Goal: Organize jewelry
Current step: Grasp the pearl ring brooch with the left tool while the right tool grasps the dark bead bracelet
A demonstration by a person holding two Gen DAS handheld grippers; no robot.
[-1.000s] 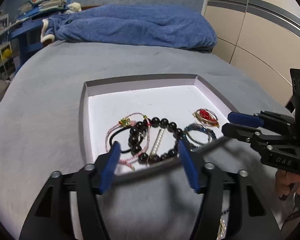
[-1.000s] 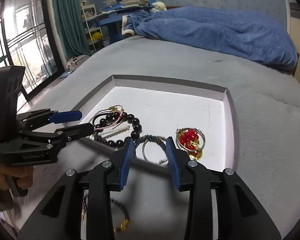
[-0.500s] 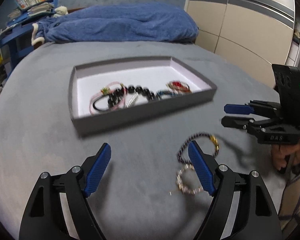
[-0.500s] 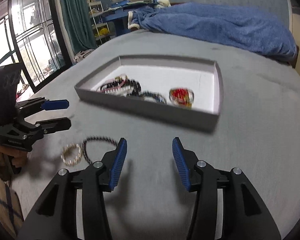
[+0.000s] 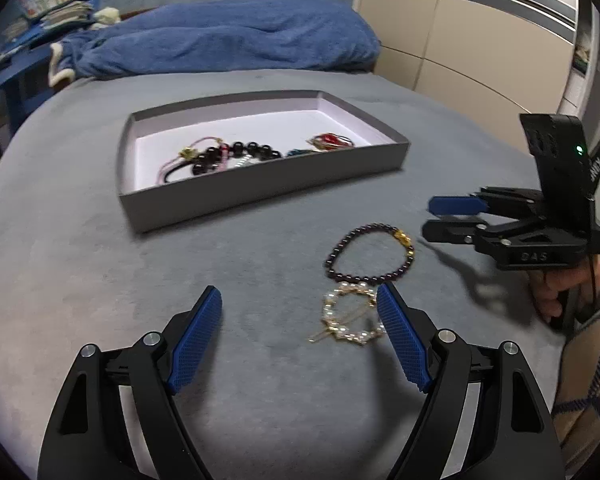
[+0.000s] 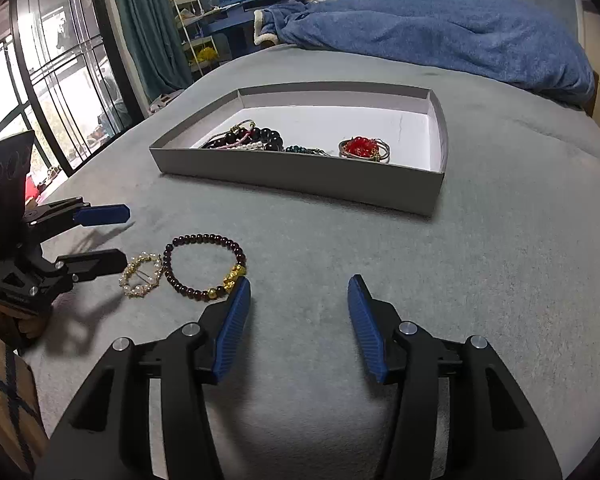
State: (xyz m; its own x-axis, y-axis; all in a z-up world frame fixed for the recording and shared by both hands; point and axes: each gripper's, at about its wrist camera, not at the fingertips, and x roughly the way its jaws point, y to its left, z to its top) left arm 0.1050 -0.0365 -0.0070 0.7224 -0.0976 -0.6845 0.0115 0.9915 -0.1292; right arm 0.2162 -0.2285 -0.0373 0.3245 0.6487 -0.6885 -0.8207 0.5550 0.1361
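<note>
Grey bedding (image 5: 80,272) covers the bed that serves as the work surface, with a rumpled blue blanket (image 5: 220,48) at its far end. Ahead of both tools sits a shallow grey box (image 5: 260,184) with a white floor, already holding several bracelets and a hair tie. Two pieces lie loose on the bedding, short of the box: a dark bead bracelet (image 5: 370,254) with a gold charm and, touching it on the near side, a pearl ring-shaped clip (image 5: 354,316). The left gripper (image 5: 300,336) hovers with its jaws wide apart and empty, the clip just inside its right finger. The right gripper (image 6: 298,320) is likewise spread and empty, the bracelet's gold charm just beyond its left fingertip. Judging by this, most of the sorting is done and the step in hand is fetching one of these last two pieces. The next move likely calls for lowering one tool so its fingers straddle a strand, closing on it without dragging the neighbour along, then carrying it over the box wall. The left camera shows the wardrobe doors (image 5: 480,40) and the person's hand (image 5: 560,288) on the right tool; the right camera alone shows the window (image 6: 40,92), the curtain and the bookshelf.
</note>
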